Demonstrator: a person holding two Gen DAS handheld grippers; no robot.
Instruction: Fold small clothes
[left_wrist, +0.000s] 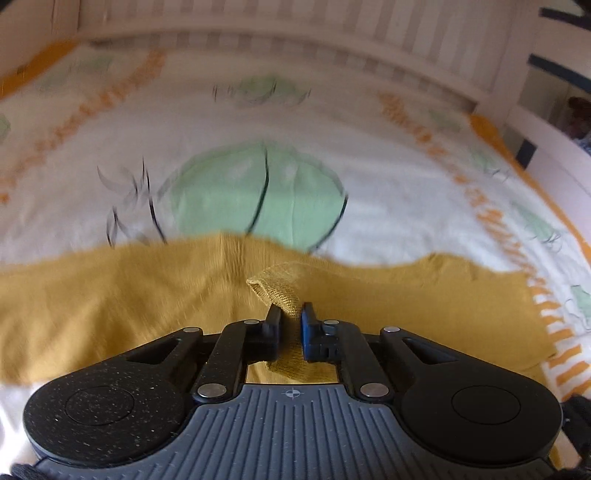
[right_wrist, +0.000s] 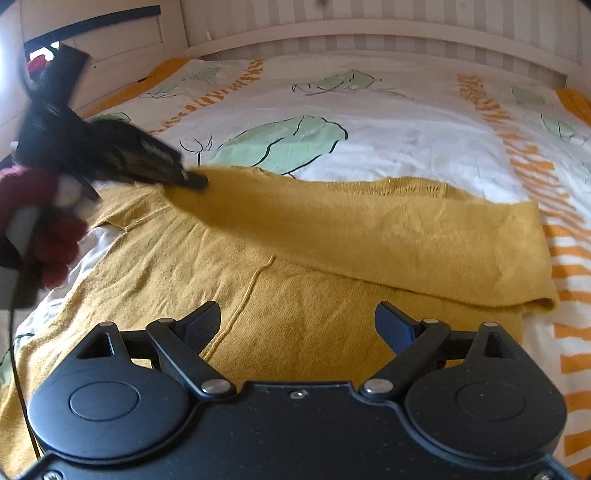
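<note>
Mustard sweater (right_wrist: 295, 258) spread flat on bedspread (right_wrist: 406, 129), white with green leaf prints and orange stripes. Sleeve folded across body of sweater, cuff end toward right edge. Left gripper (left_wrist: 290, 314) clamped on ribbed edge of sweater, knit strip pinched between fingers (left_wrist: 274, 317) and lifted off the rest; left view blurred. Same left gripper (right_wrist: 192, 179) seen from right wrist at far left edge of sweater, held by hand in dark red glove (right_wrist: 44, 221). Right gripper (right_wrist: 297, 325) with fingers spread wide apart, holding nothing, hovering over lower body of sweater. White slatted headboard (right_wrist: 369, 33) behind bed.
</note>
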